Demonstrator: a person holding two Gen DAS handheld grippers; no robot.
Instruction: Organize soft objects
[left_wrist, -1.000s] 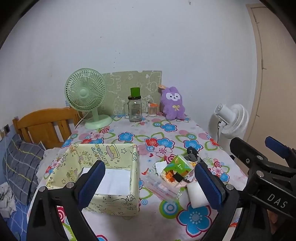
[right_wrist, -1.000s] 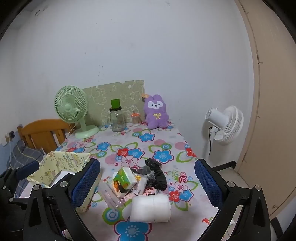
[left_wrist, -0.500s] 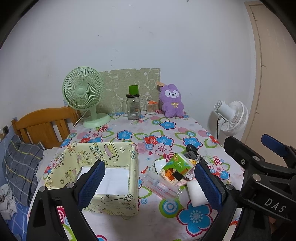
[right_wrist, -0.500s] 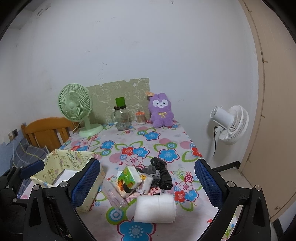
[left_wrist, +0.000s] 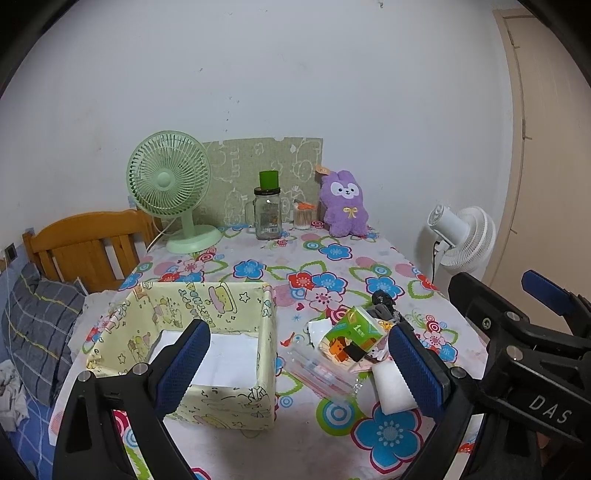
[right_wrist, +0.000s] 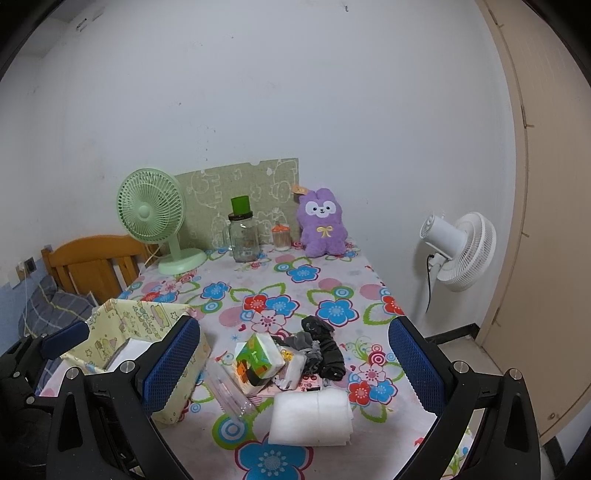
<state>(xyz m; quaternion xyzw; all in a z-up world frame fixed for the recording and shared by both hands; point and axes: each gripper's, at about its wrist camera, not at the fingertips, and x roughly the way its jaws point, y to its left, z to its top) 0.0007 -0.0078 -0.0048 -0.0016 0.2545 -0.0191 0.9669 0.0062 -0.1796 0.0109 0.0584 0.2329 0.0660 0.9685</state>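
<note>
Wadding (right_wrist: 310, 417), a folded white pad at the lower centre of the right wrist frame, lay nearest on the bench (right_wrist: 332, 280); it looked light and squashy, best pinched across its folded edge. Just beyond it sat a green tissue pack (right_wrist: 258, 360), soft but plastic-wrapped and likely slippery, beside a clear sleeve (right_wrist: 229, 391) and dark socks (right_wrist: 325, 350), limp and easy to take at the bunch. The fabric box (left_wrist: 207, 332), at lower left of the left wrist frame, stood open with white sheets inside. Both tools hovered level above the near edge: the right gripper (right_wrist: 291, 362) framed the pile with its fingers released and wide, the left gripper (left_wrist: 295, 365) likewise spread, holding nothing. Farthest back sat a purple plush (right_wrist: 323, 221).
</note>
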